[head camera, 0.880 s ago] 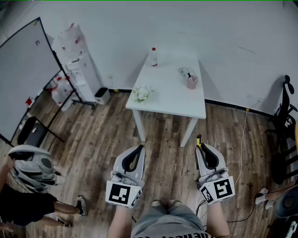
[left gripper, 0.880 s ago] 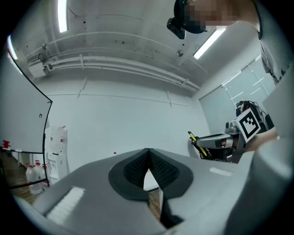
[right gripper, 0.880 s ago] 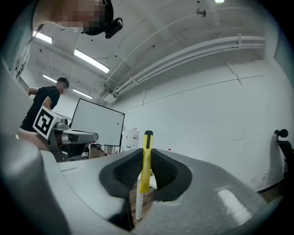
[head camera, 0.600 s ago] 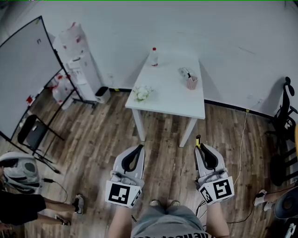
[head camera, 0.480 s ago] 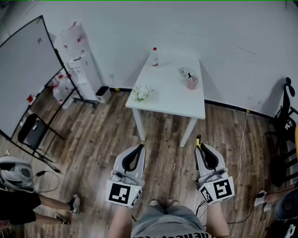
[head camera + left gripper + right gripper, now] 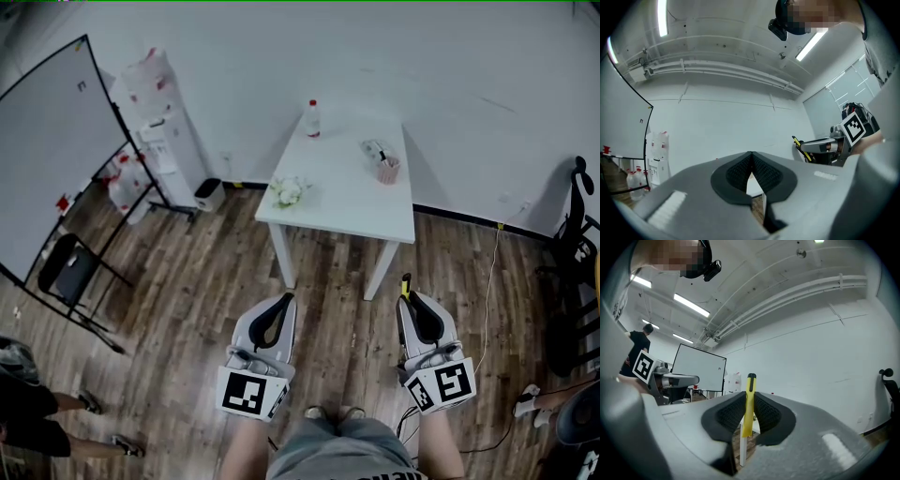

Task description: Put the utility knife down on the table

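Note:
A slim yellow utility knife (image 6: 749, 404) with a black tip stands clamped between the jaws of my right gripper (image 6: 749, 412); in the head view its tip (image 6: 405, 282) pokes out ahead of the right gripper (image 6: 410, 298). My left gripper (image 6: 282, 302) is shut with nothing between its pads (image 6: 751, 169). Both grippers hover over the wooden floor, well short of the white table (image 6: 347, 206) ahead. From the left gripper view the right gripper (image 6: 820, 146) with the knife shows at the right.
On the table stand a bottle (image 6: 312, 119), a pink cup (image 6: 386, 171), a small flower bunch (image 6: 289, 192) and some small items (image 6: 374, 148). A whiteboard (image 6: 52, 150) on a stand is at the left, a black office chair (image 6: 577, 244) at the right. A person (image 6: 28, 412) is at lower left.
Both grippers have edged slightly forward and right, the knife still held. The person at lower left has moved further left, mostly out of frame.

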`<state>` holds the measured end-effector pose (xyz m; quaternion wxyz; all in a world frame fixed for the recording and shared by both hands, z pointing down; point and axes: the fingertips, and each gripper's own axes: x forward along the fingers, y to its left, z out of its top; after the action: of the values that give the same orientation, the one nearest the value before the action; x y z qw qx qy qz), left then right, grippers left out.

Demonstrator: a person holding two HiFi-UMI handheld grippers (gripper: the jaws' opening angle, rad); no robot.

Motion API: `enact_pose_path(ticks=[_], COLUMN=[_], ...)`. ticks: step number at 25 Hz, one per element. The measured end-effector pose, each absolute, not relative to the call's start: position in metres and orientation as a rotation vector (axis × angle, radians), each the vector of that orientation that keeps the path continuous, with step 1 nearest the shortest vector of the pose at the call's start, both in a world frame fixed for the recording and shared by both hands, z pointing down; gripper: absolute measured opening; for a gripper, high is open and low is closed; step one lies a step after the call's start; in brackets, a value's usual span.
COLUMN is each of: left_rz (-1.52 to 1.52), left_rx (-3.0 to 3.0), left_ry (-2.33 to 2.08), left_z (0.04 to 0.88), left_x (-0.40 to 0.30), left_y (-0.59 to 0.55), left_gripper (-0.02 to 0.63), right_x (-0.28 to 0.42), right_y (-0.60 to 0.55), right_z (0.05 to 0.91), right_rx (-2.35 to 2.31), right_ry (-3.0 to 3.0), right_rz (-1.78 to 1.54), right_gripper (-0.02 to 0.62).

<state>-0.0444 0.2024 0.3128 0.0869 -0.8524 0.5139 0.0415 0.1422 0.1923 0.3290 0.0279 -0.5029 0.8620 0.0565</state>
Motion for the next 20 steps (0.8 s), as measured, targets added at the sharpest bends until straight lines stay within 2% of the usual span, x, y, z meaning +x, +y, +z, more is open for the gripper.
enact_pose_path(ticks=[20], left_rz=[0.149], left_rx=[-2.554], left_ry=[1.498], left_z=[0.319], left_x=[-0.067], left_y=[0.180], left_gripper=[0.012], right_x=[0.127], right_y=[0.175], right_z=[0.335], right_rx=[-1.603], right_ry=[2.605], right_rz=[0.162], right_gripper=[0.054])
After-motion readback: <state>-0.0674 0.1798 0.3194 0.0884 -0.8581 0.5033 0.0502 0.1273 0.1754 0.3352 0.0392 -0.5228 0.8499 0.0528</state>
